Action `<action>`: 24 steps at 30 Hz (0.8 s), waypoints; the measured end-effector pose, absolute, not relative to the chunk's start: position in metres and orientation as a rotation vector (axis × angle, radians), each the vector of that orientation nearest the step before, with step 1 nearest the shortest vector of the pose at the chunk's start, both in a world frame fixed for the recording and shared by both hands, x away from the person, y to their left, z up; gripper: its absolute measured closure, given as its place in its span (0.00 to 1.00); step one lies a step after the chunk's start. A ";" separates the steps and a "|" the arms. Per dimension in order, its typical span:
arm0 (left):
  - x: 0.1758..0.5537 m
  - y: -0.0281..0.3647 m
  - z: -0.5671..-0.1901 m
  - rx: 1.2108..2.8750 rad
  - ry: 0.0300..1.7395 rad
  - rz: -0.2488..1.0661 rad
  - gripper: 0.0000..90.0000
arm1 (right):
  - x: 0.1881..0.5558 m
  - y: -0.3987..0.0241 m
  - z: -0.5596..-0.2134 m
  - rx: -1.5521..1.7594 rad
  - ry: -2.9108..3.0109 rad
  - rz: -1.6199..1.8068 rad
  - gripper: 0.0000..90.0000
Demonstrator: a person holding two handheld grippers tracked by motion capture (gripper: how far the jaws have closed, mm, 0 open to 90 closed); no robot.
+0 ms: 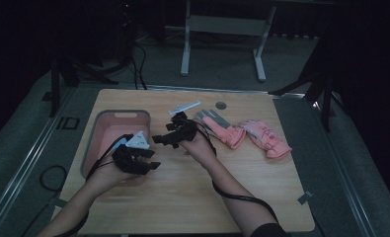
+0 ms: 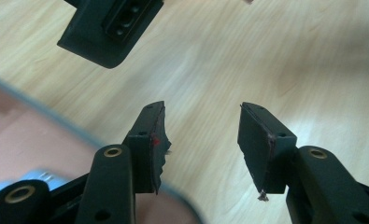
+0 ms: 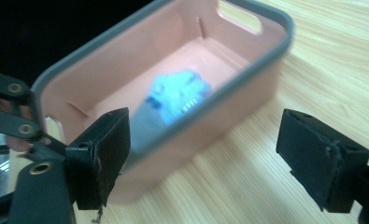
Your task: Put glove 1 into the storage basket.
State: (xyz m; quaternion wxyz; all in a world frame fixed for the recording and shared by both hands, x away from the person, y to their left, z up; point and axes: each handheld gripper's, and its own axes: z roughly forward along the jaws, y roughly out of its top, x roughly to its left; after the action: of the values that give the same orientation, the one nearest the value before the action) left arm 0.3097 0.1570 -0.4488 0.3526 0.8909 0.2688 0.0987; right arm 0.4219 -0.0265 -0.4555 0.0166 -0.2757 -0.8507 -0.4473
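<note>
Right gripper view looks along the right gripper [image 3: 201,154] at a pink bin [image 3: 247,88] with a grey rim, which stands just beyond the jaw tips and slightly to their left; its near corner lies behind the left jaw, and a blue glove [image 3: 175,95] rests on the bin's floor, blurred, well past the jaws. These jaws stand wide apart with only bare wooden table [image 3: 313,60] between them, touching nothing. In the left gripper view, the left gripper [image 2: 203,140] has its jaws set at a moderate gap, again with only wood grain between the pads; the bin's rim [image 2: 42,114] runs past the left jaw's outer side, and part of the other gripper hangs beyond the tips at the upper left. The high view shows the left gripper [image 1: 150,160] held low at the bin's near right edge, jaws pointing right, and the right gripper [image 1: 164,139] just beyond it, pointing left toward the bin, the two forearms converging. Two pink gloves [image 1: 252,136] lie behind the right hand, well apart from either pair of jaws.
</note>
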 end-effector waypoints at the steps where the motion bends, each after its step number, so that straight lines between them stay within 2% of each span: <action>1: 0.309 0.153 -0.450 2.310 0.686 0.254 0.58 | 0.421 -0.031 -0.457 -0.858 -2.641 -1.393 0.19; 20: 0.303 0.107 -0.476 2.306 0.630 0.201 0.57 | 0.397 -0.090 -0.479 -0.880 -2.688 -1.388 0.16; 24: 0.299 0.102 -0.482 2.304 0.620 0.205 0.51 | 0.393 -0.103 -0.482 -0.895 -2.680 -1.391 0.15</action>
State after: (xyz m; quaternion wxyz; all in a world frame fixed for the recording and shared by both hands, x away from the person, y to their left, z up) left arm 0.2994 0.1016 -0.4823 0.3648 0.8958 0.2412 0.0796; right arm 0.3928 -0.1026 -0.4815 -0.0038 -0.2842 -0.8509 -0.4418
